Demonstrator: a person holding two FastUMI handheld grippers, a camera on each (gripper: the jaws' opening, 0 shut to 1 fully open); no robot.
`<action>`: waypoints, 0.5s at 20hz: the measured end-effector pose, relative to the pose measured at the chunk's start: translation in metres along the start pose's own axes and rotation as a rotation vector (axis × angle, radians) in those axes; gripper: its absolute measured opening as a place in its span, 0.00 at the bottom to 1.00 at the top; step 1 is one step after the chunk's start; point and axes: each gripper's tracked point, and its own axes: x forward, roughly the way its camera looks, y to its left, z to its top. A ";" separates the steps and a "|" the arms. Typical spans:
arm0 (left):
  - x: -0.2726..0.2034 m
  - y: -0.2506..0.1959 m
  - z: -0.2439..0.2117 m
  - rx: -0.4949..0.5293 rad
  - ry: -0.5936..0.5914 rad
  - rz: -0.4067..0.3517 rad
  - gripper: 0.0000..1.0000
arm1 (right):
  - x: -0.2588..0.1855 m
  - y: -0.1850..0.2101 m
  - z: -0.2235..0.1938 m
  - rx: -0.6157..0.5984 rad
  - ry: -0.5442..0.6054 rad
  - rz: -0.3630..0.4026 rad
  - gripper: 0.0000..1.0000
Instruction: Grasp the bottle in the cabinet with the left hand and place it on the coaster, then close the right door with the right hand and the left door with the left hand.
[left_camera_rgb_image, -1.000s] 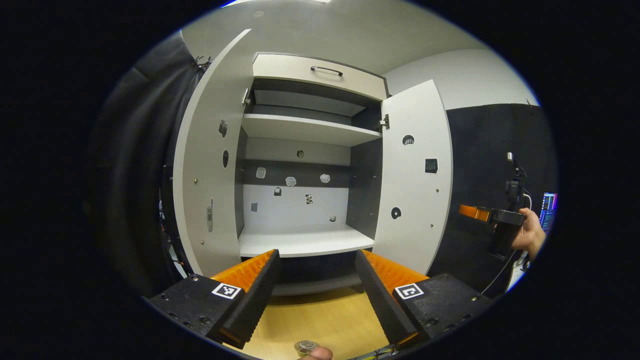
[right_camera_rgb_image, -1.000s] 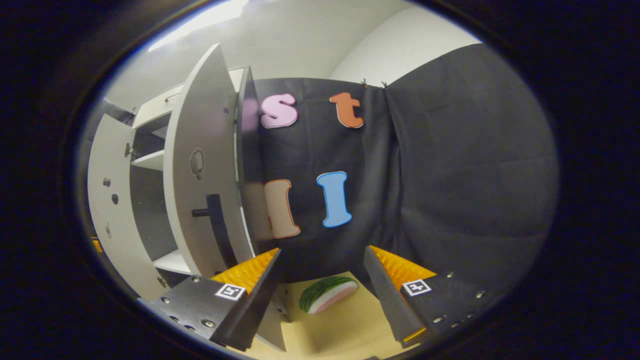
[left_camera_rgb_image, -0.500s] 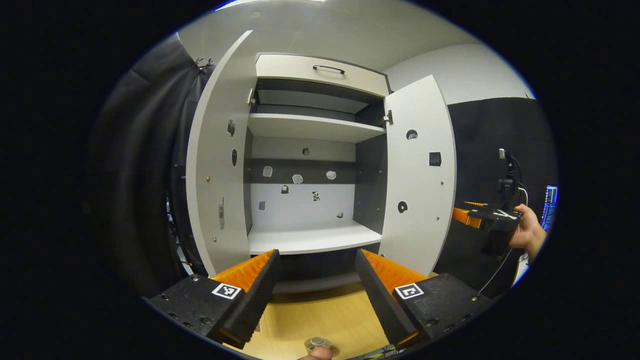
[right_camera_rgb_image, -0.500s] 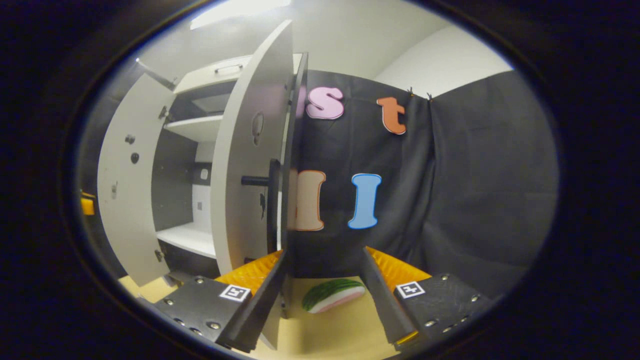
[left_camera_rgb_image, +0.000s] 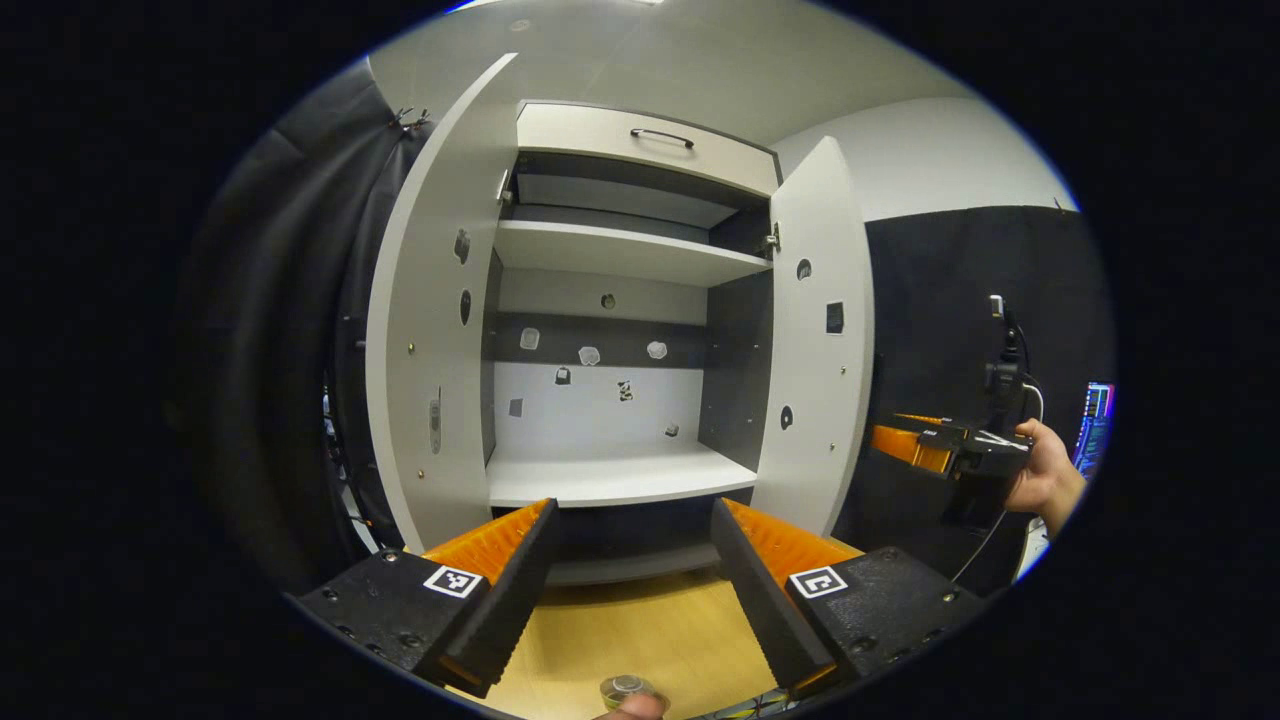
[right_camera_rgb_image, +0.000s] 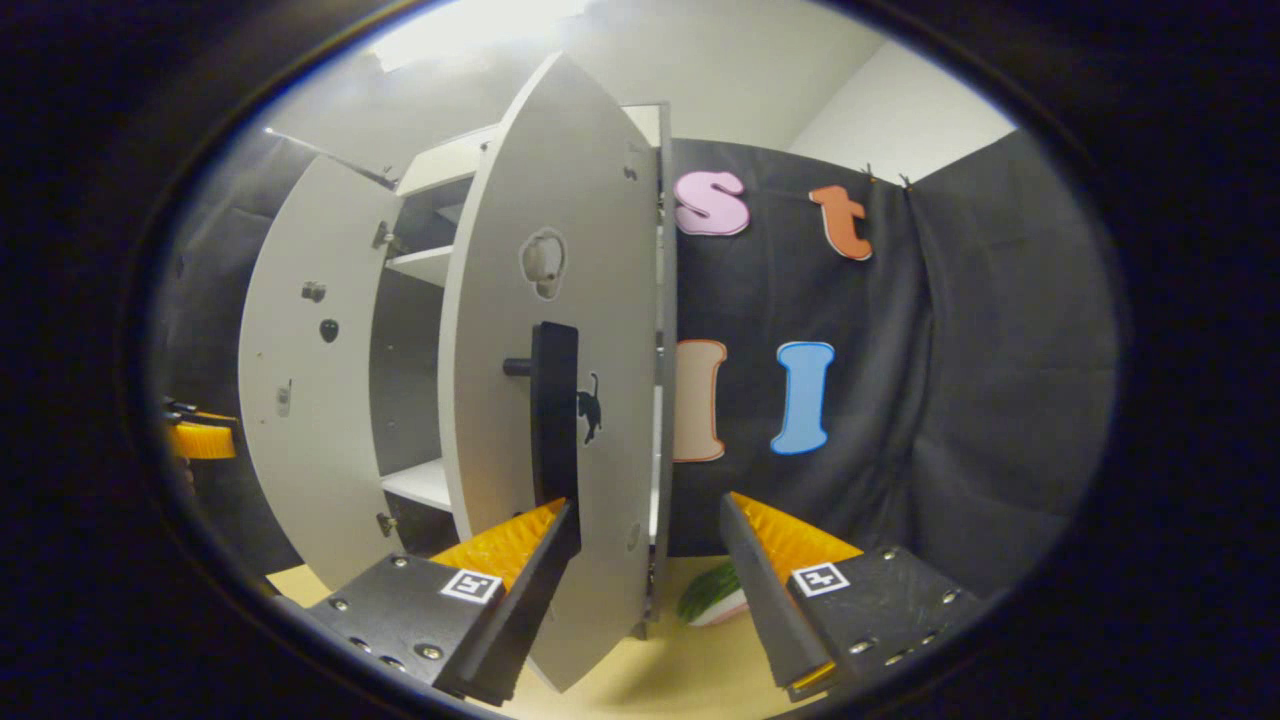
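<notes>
Behind the right door (right_camera_rgb_image: 545, 400), right gripper (right_camera_rgb_image: 645, 560) spread wide, holding nothing; door half-swung. Left gripper (left_camera_rgb_image: 630, 560) wide open, empty, facing cabinet (left_camera_rgb_image: 620, 480).

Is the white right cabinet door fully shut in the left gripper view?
No, the white right cabinet door stands ajar, leaving the pale lower shelf inside exposed.

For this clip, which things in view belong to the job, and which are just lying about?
Belonging to the job:
right door, half swung, with its handle
left door, wide open
bottle cap at the bottom edge
right tongs, open at the right door
left tongs, open

Lying about:
watermelon-slice toy
stickers on the cabinet's back wall
</notes>
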 end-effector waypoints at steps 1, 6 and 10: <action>-0.002 0.005 0.004 0.006 -0.008 0.005 0.96 | 0.002 0.007 -0.001 0.003 0.003 0.005 0.86; -0.017 0.031 0.007 0.010 -0.018 0.025 0.95 | 0.008 0.037 0.001 0.018 0.005 0.027 0.86; -0.029 0.055 0.009 0.002 -0.024 0.047 0.96 | 0.009 0.064 0.005 0.052 -0.008 0.066 0.92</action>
